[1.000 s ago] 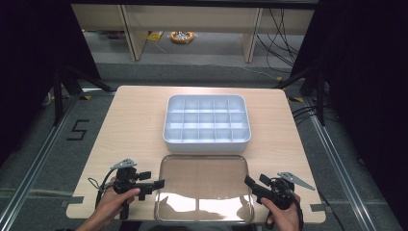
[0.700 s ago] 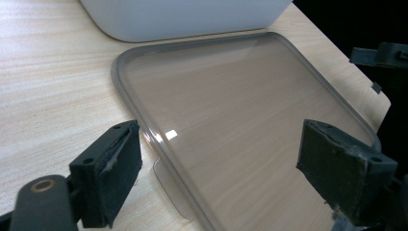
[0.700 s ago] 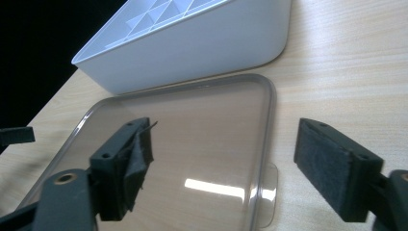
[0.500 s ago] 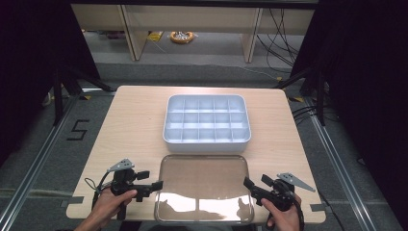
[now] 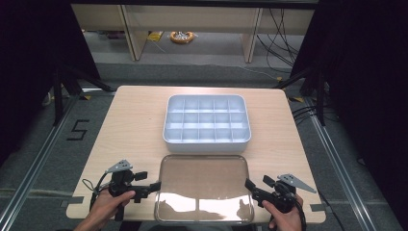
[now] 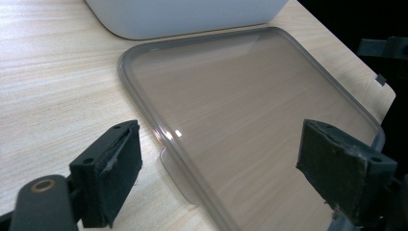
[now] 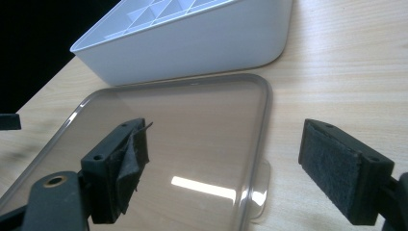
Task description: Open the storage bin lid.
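Observation:
A white tray (image 5: 207, 122) divided into several compartments sits mid-table. In front of it a clear lid (image 5: 202, 187) lies flat on the wood. My left gripper (image 5: 150, 181) is at the lid's left edge and stands open (image 6: 226, 159); the lid's rim and its small tab (image 6: 175, 173) lie between the pads (image 6: 115, 163), untouched. My right gripper (image 5: 257, 184) is at the lid's right edge. Its jaws have just been opening and now stand open (image 7: 228, 163). The lid's rim and tab (image 7: 260, 187) lie between the pads (image 7: 337, 168), which do not press on them.
The wooden table (image 5: 134, 125) ends close behind both hands at its near edge. The tray's front wall (image 7: 192, 43) stands just beyond the lid. Dark frame posts flank the table. On the floor are a "5" mark (image 5: 77, 130) and, far back, an orange coil (image 5: 182, 36).

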The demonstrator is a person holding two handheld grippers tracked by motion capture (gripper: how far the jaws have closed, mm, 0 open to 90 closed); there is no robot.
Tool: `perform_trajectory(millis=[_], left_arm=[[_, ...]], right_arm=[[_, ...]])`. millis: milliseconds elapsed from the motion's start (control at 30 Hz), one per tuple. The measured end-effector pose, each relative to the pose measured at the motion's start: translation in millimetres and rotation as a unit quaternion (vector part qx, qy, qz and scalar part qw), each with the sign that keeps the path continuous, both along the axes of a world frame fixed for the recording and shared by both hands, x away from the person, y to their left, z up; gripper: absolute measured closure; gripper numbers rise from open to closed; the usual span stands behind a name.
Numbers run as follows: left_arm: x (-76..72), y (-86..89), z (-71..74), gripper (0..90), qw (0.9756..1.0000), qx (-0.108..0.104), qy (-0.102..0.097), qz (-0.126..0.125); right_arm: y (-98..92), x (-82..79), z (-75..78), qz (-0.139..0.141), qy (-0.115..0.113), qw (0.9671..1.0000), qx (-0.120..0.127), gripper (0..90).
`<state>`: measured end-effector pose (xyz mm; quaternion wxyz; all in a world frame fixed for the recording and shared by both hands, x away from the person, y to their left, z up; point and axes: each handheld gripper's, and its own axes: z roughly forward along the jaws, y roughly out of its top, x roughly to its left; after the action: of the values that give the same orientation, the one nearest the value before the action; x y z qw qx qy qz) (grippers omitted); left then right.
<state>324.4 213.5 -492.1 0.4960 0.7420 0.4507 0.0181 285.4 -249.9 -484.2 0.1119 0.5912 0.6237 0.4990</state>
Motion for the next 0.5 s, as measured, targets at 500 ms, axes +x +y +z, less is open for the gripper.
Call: perform_trajectory(millis=[500], left_arm=[[-7.8, 5.0, 1.6, 14.8, 0.9999, 0.005, -0.011, 0.001]], right_arm=[[-3.0, -12.1, 1.1, -0.002, -0.003, 0.9999, -0.013, 17.8]])
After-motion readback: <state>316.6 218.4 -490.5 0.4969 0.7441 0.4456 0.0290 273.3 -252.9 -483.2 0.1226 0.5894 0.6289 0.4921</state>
